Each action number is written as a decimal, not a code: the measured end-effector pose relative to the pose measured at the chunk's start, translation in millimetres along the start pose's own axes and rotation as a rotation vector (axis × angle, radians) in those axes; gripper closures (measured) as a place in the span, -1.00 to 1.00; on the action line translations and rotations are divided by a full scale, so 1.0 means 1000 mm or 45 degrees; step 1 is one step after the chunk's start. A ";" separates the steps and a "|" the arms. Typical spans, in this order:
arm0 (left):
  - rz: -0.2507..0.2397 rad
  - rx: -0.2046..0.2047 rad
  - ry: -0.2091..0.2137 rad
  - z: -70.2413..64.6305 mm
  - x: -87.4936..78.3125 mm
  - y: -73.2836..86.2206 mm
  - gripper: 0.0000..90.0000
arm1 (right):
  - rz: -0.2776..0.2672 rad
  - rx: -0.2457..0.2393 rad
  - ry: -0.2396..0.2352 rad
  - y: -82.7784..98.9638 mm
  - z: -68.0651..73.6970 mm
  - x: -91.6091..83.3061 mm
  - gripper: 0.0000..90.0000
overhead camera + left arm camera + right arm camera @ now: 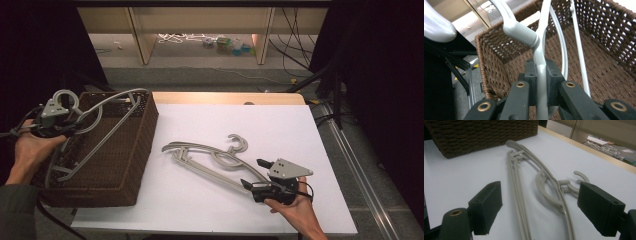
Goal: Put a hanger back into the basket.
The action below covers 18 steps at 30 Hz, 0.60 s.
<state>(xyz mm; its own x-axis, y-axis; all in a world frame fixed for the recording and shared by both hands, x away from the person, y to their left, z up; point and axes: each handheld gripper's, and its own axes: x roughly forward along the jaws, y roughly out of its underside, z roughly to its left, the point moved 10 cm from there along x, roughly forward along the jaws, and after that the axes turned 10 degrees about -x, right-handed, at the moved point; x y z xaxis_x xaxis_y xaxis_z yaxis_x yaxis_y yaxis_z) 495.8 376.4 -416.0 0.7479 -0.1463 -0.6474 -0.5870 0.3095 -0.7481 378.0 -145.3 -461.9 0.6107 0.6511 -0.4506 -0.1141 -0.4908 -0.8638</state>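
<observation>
The left gripper (75,122) pinches a hanger (107,117) over the basket (135,165) (hand low, at its side); the right gripper (254,175) gapes around table hangers (210,160)

A lab-like recording space rather than a home: a white-topped table (280,130) stands among black curtains (385,75) that close off both sides. Loose cables (295,35) trail over a grey carpeted floor (200,75) beside black stand legs. Beyond the table, a pale wooden shelf unit (200,20) stands with small colourful objects (227,45) and a tangle of white items (175,37) lying on the floor beneath it.
</observation>
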 end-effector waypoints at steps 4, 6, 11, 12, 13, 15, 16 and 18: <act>0.018 -0.045 -0.016 0.005 0.005 0.006 0.82 | 0.003 -0.004 -0.003 0.001 0.000 0.000 -0.53; 0.032 -0.048 -0.014 0.007 0.006 0.007 0.82 | 0.002 0.002 0.000 0.001 0.000 -0.001 -0.53; 0.072 -0.045 -0.026 0.005 0.013 0.010 0.82 | 0.001 0.007 0.001 0.002 -0.001 -0.002 -0.53; 0.084 -0.061 -0.027 0.004 0.015 0.011 0.82 | 0.002 0.011 -0.001 0.001 -0.001 -0.002 -0.53; 0.098 -0.073 -0.024 0.004 0.018 0.012 0.82 | 0.002 0.011 0.000 0.001 -0.001 -0.002 -0.53; 0.120 -0.081 -0.023 0.004 0.021 0.016 0.82 | 0.002 0.007 0.002 0.002 -0.001 -0.003 -0.53; 0.132 -0.091 -0.022 0.005 0.023 0.018 0.82 | 0.001 0.008 0.003 0.002 -0.001 -0.003 -0.53; 0.145 -0.100 -0.034 0.005 0.026 0.022 0.82 | 0.001 0.009 -0.001 0.001 -0.001 -0.003 -0.53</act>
<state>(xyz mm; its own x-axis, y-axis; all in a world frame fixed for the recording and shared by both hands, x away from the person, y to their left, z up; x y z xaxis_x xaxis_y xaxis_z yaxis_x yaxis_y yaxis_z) 503.6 383.9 -448.9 0.6826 -0.0891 -0.7253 -0.6900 0.2483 -0.6799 377.4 -148.4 -461.5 0.6102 0.6511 -0.4513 -0.1200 -0.4871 -0.8651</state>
